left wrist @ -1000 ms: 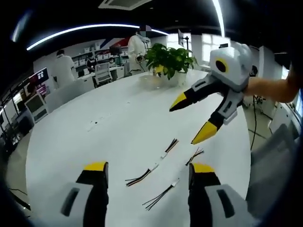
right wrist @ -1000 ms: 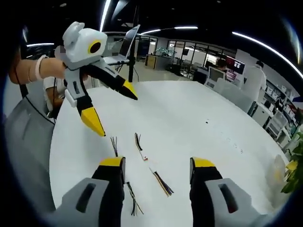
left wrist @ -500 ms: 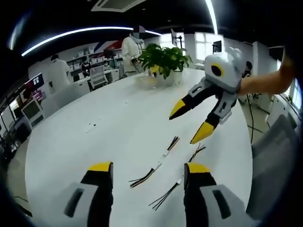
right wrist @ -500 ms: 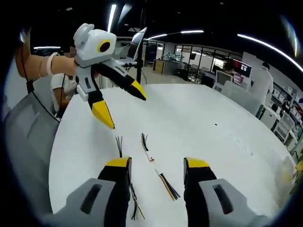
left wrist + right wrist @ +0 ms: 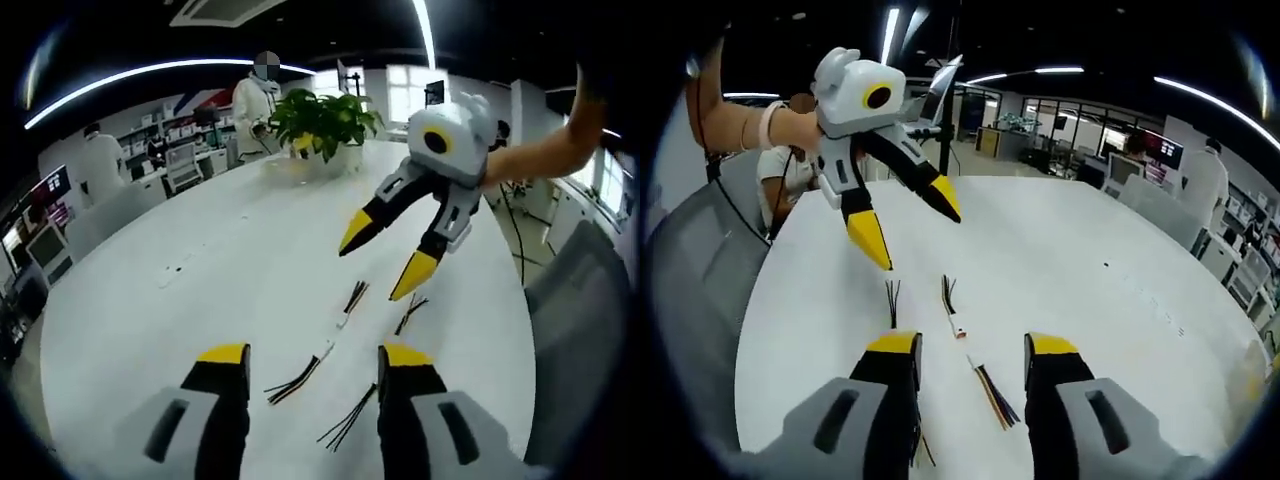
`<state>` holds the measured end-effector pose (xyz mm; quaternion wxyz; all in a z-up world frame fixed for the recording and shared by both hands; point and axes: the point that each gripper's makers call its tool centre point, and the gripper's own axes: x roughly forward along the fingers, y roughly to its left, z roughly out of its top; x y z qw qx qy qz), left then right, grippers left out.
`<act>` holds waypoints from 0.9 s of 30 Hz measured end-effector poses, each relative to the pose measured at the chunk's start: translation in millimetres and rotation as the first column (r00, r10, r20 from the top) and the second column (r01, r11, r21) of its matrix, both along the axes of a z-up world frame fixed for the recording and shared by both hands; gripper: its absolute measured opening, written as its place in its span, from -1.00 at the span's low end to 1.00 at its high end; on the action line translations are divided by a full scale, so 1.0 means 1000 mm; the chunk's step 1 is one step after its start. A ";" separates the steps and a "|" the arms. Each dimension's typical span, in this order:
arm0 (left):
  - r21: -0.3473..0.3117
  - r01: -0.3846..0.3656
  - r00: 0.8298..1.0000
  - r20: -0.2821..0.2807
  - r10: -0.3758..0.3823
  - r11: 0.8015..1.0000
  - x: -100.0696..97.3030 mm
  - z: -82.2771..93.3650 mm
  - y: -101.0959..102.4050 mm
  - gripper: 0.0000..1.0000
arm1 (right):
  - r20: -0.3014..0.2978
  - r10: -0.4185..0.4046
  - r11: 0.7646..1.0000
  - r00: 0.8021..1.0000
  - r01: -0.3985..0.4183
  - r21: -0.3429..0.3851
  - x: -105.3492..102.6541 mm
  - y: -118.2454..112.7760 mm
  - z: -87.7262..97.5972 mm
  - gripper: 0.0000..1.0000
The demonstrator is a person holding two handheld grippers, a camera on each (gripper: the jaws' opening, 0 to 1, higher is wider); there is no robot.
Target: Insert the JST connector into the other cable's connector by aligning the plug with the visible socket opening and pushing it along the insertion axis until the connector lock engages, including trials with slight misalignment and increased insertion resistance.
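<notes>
While both grippers hang above the round white table [image 5: 200, 270], their yellow-tipped black jaws stand apart with nothing between them.

In the left gripper view, the left gripper [image 5: 312, 352] rises at 6 o'clock. Between its jaws lies a short multicoloured wire lead with a small white JST plug [image 5: 300, 368], and a second thin black wire bundle [image 5: 348, 418] lies just beside the jaw at 5 o'clock. Further up the table, toward 12 o'clock, rests another short lead with a white connector [image 5: 349, 303], and a thin dark lead [image 5: 411, 312] lies to its right at about 3 o'clock. Just above these hovers the white-bodied right gripper [image 5: 378, 261], jaws released. A green potted plant [image 5: 318, 122] stands at the far table edge.

In the right gripper view, the left gripper [image 5: 912, 228] hangs at 11 o'clock. The right gripper [image 5: 973, 343] rises at 6 o'clock, with leads lying on the table around it.
</notes>
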<state>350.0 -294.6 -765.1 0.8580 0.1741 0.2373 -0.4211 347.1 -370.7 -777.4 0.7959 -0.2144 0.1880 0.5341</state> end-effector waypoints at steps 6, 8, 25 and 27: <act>-0.017 0.064 0.998 0.003 -0.064 0.998 -0.002 -0.010 -0.008 -0.22 | -0.010 0.024 1.000 1.000 -0.024 0.016 0.003 -0.001 -0.005 -0.29; -0.016 0.089 0.996 0.010 -0.089 0.996 -0.002 -0.013 -0.010 -0.27 | -0.019 0.035 0.999 0.999 -0.035 0.035 0.003 -0.001 -0.006 -0.31; -0.011 0.190 0.982 -0.020 -0.190 0.982 0.006 -0.043 -0.012 -0.53 | -0.082 0.086 0.996 0.993 -0.085 0.016 0.008 -0.004 -0.039 -0.51; -0.013 0.196 0.980 -0.017 -0.196 0.980 0.008 -0.045 -0.012 -0.54 | -0.076 0.100 0.995 0.992 -0.099 0.018 0.008 -0.002 -0.040 -0.54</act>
